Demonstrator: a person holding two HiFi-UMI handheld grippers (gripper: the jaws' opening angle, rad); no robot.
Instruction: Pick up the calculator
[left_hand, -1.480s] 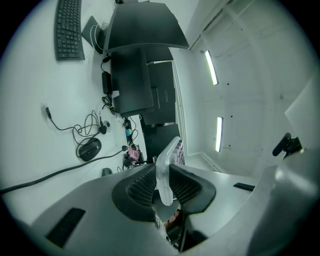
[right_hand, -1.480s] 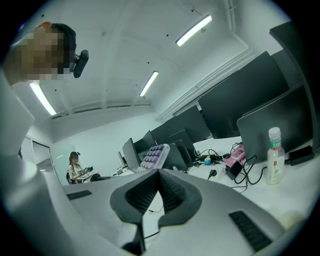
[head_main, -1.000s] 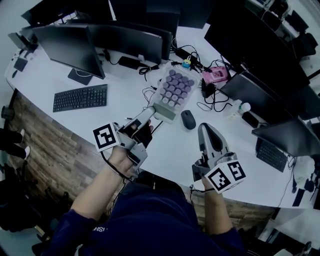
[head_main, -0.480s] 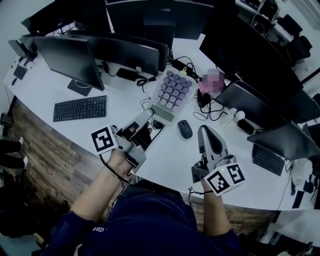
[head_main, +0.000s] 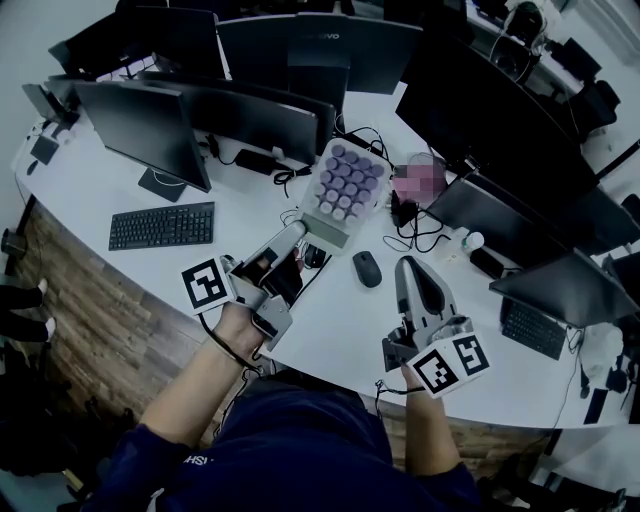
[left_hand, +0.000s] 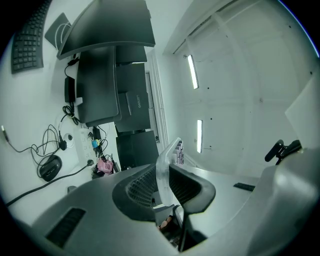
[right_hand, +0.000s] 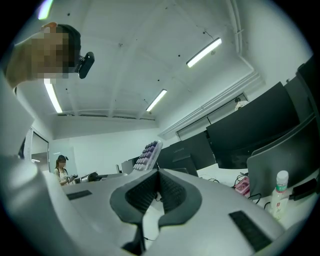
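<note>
Lifted a little higher than a second ago, the calculator rides clear of the bench in the left tool, and the right tool has come up alongside; the left tool's jaws are clamped narrow on the calculator's near edge, its purple keys facing upward and its far end towards the monitors; the right tool's jaws are pressed together with nothing between them, apart from the calculator; a dark mouse lies on the bench between the two tools; a keyboard sits off to the left.
</note>
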